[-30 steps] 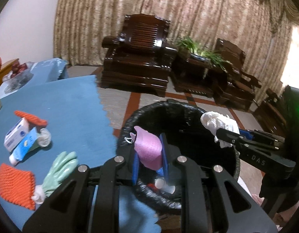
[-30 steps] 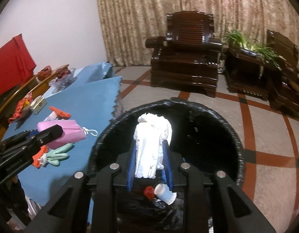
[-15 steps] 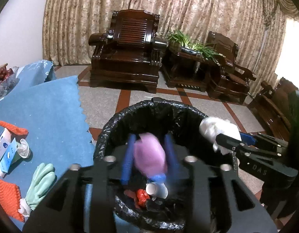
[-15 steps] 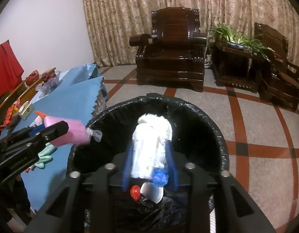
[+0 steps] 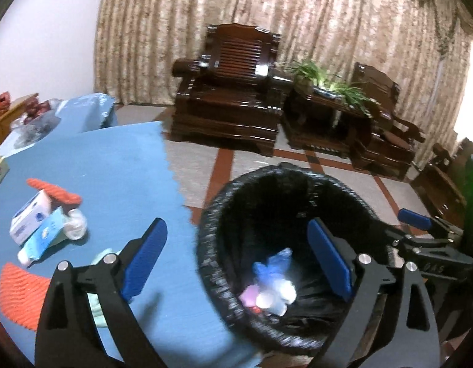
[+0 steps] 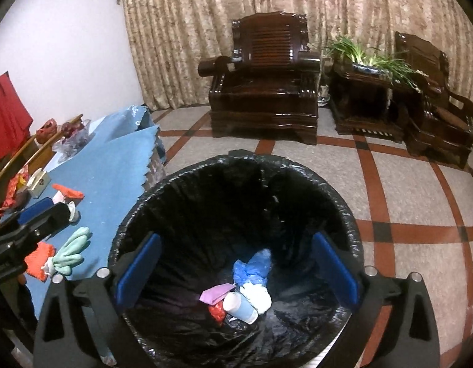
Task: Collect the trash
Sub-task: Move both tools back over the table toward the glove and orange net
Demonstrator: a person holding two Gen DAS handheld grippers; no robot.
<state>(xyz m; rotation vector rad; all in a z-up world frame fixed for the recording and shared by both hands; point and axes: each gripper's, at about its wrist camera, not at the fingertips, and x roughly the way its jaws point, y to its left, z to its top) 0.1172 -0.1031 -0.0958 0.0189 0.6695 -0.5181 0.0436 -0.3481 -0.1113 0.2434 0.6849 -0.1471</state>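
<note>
A black-lined trash bin (image 6: 343,211) stands beside the blue table; it also shows in the left wrist view (image 5: 211,224). At its bottom lie a pink mask (image 6: 216,293), a white crumpled tissue (image 6: 257,297), a blue wad (image 6: 251,268), a paper cup (image 6: 239,306) and a red scrap (image 6: 217,312). My right gripper (image 6: 236,271) is open and empty over the bin. My left gripper (image 5: 236,257) is open and empty over the bin's left rim. On the table lie a green glove (image 6: 72,251), orange cloths (image 5: 17,291) and small cartons (image 5: 30,217).
The blue table (image 5: 113,178) ends in a jagged edge next to the bin. Dark wooden armchairs (image 6: 267,79) and a plant stand (image 6: 365,98) stand at the far curtain. Tiled floor (image 6: 405,202) lies to the right of the bin.
Both grippers have opened. The pink mask dropped from my left gripper and the white tissue from my right gripper into the bin. The left view has swung back toward the table.
</note>
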